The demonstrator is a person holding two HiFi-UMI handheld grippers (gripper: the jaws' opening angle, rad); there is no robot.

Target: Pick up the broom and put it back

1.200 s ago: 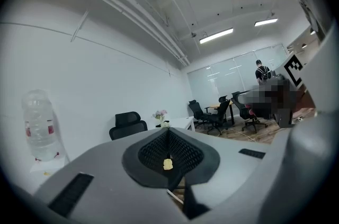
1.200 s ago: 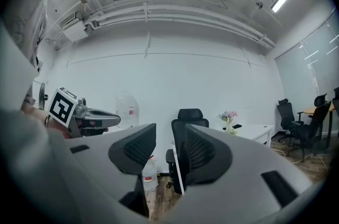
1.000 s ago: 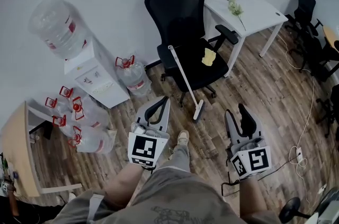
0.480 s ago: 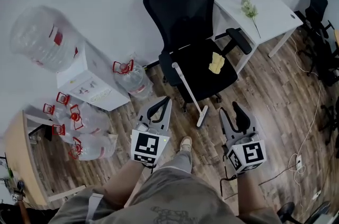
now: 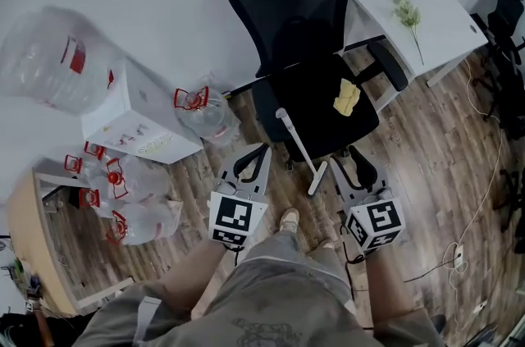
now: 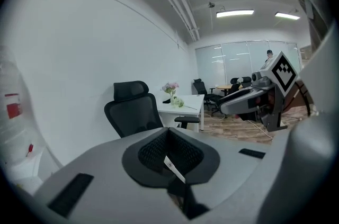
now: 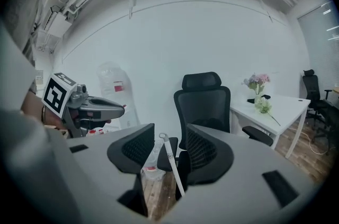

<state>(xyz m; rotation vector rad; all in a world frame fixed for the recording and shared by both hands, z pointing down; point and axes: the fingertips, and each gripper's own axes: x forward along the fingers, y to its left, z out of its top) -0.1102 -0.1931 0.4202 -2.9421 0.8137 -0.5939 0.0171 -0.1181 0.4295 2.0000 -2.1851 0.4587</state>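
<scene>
The broom (image 5: 300,151), a white stick with a small head on the floor, leans against the seat of a black office chair (image 5: 308,50). My left gripper (image 5: 256,152) is to the left of the broom, its tips together and empty. My right gripper (image 5: 354,165) is just right of the broom head, its jaws opening and apart, with nothing touching the pads. In the right gripper view the broom handle (image 7: 170,162) stands ahead in the gap of the right gripper (image 7: 167,151). A sliver of the white handle (image 6: 172,168) shows past the left gripper (image 6: 169,138).
A water dispenser (image 5: 135,116) with a big bottle stands at the left, with several water jugs (image 5: 123,189) on the floor. A white desk (image 5: 435,17) with flowers is at the right. A yellow cloth (image 5: 347,97) lies on the seat. Cables (image 5: 459,255) trail across the floor.
Both grippers and the view have moved forward toward the chair and broom. The right jaws stand a little wider. The broom has not moved.
</scene>
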